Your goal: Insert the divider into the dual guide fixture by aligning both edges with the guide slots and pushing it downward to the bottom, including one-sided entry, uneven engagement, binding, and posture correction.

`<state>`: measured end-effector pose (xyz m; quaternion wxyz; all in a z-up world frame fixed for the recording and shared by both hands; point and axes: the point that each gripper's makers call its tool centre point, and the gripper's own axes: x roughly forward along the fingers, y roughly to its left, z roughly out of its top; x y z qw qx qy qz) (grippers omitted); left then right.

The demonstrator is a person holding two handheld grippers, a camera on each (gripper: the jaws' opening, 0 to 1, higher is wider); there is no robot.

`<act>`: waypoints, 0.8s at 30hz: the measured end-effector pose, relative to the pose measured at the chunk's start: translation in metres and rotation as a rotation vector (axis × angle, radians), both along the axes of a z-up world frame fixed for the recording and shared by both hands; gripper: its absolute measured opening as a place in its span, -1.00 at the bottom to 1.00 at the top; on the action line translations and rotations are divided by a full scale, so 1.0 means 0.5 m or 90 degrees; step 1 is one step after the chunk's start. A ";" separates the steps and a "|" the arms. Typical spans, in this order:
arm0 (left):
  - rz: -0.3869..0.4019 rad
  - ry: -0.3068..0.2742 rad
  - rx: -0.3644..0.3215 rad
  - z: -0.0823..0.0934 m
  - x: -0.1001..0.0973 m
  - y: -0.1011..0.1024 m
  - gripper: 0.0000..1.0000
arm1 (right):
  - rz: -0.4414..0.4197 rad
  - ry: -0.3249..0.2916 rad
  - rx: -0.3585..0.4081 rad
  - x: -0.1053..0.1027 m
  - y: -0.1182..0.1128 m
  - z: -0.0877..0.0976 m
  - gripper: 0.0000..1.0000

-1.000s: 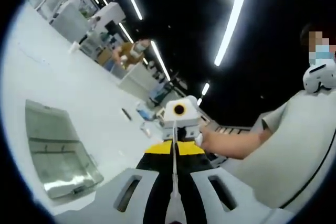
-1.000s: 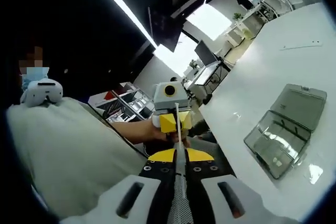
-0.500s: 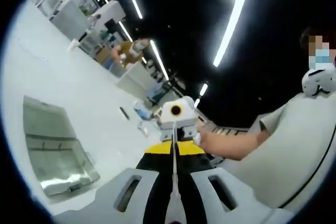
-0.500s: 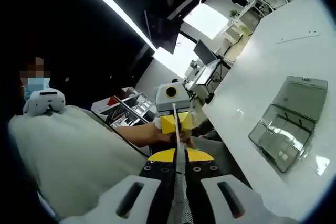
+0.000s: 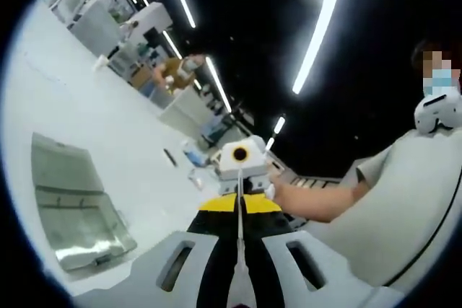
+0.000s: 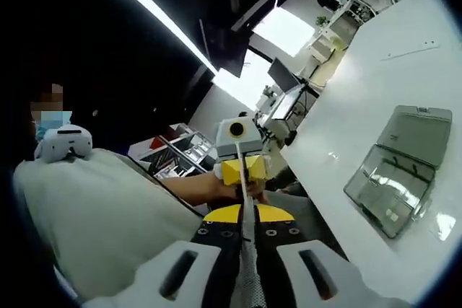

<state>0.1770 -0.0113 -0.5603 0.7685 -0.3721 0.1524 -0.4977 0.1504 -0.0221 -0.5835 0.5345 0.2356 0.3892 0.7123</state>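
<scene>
Together both grippers (image 5: pixel 239 232) (image 6: pixel 245 232) pinch the divider (image 5: pixel 239 250) edge-on, aloft.

The left gripper (image 5: pixel 239 250) has 2 pale grey jaw shells, each with 1 slanted oblong cut-out, either side of a black centre strip capped by 2 yellow wedge plates. The right gripper (image 6: pixel 247 250) is built alike: pale grey shells with 1 oblong slot each, black inner plates dotted with small screws, and yellow wedges at the far end. The person (image 5: pixel 404 200) wears a light grey short-sleeved shirt (image 6: pixel 94 214) crossed by a thin black cable (image 5: pixel 442 229), with a white headset (image 6: pixel 63 142) hanging at the chest.
</scene>
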 end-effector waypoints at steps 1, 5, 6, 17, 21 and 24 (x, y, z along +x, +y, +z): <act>-0.001 0.001 -0.002 0.001 0.000 0.000 -1.00 | 0.003 0.005 0.008 -0.003 0.001 0.005 -0.94; -0.002 0.000 0.001 0.000 -0.001 0.000 -1.00 | 0.005 0.005 0.005 -0.002 0.000 0.002 -0.93; -0.002 0.001 0.001 0.000 0.000 0.000 -1.00 | 0.004 0.005 0.005 -0.002 0.000 0.002 -0.93; -0.002 0.000 0.001 0.002 0.000 -0.003 -1.00 | -0.001 0.007 0.006 0.003 0.000 0.005 -0.95; -0.002 0.000 -0.002 0.003 0.000 -0.002 -1.00 | 0.002 0.005 0.006 0.001 0.001 0.005 -0.97; -0.002 0.001 -0.001 0.002 -0.001 -0.002 -1.00 | 0.003 0.009 0.004 -0.001 0.002 0.004 -0.98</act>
